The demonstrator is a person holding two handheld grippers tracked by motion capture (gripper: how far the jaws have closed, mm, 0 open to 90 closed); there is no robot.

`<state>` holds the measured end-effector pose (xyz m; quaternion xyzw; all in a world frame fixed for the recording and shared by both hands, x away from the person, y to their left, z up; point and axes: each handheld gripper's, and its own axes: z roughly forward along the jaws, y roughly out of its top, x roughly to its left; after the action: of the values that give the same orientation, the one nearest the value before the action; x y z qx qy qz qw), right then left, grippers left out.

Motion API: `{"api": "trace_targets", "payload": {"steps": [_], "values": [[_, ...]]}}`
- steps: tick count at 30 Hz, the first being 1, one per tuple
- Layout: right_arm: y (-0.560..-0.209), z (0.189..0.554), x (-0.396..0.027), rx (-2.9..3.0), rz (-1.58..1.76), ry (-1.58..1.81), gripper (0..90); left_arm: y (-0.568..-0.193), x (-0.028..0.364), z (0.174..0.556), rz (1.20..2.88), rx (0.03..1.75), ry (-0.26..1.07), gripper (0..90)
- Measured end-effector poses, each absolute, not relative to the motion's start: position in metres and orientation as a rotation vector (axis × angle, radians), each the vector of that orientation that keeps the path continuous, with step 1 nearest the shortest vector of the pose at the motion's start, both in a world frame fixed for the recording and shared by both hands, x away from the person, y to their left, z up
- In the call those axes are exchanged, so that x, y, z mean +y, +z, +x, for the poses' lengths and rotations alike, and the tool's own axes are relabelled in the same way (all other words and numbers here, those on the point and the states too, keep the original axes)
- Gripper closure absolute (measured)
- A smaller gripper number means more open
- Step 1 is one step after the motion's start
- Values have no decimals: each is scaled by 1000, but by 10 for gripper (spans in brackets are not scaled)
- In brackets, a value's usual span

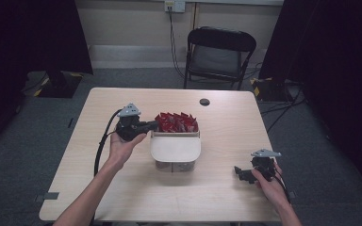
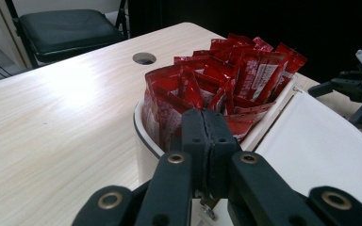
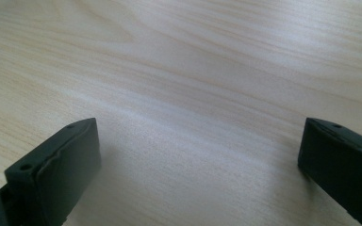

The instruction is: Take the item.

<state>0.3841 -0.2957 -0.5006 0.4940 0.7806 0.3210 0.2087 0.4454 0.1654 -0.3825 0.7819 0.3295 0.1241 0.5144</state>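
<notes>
A white container (image 1: 175, 151) is seen in the middle of the wooden table (image 1: 217, 188); its far half is packed with red packets (image 1: 176, 121), which are stood up on end and pushed close together; its near half is covered by a white flap. In the left gripper view the red packets (image 2: 221, 77) are seen sticking up above the white rim (image 2: 139, 129).

The left gripper (image 1: 152, 125) is held by the left hand (image 1: 122, 143) at the left side of the container, with its tips at the rim next to the packets; in the left gripper view its two black jaws are squeezed tight together, pad against pad, and the left gripper (image 2: 209, 129) is placed right in front of the packets; whether a packet edge is pinched between the pads cannot be told.

The right gripper (image 1: 237, 172) is held by the right hand (image 1: 271, 181) low over the table, well apart from the container, near the right front part of the table; in the right gripper view its jaws are spread wide, and only bare wood is seen between them.

A round hole (image 1: 204, 101) is seen in the table behind the container; a black chair (image 1: 219, 54) is stood on the floor past the far edge of the table.
</notes>
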Motion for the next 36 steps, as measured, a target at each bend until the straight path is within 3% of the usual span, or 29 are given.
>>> {"api": "trace_targets", "payload": {"steps": [36], "values": [[-501, 384, -296, 2175, 1370, 894, 0, -372, 171, 445, 1832, 790, 272, 895]]}}
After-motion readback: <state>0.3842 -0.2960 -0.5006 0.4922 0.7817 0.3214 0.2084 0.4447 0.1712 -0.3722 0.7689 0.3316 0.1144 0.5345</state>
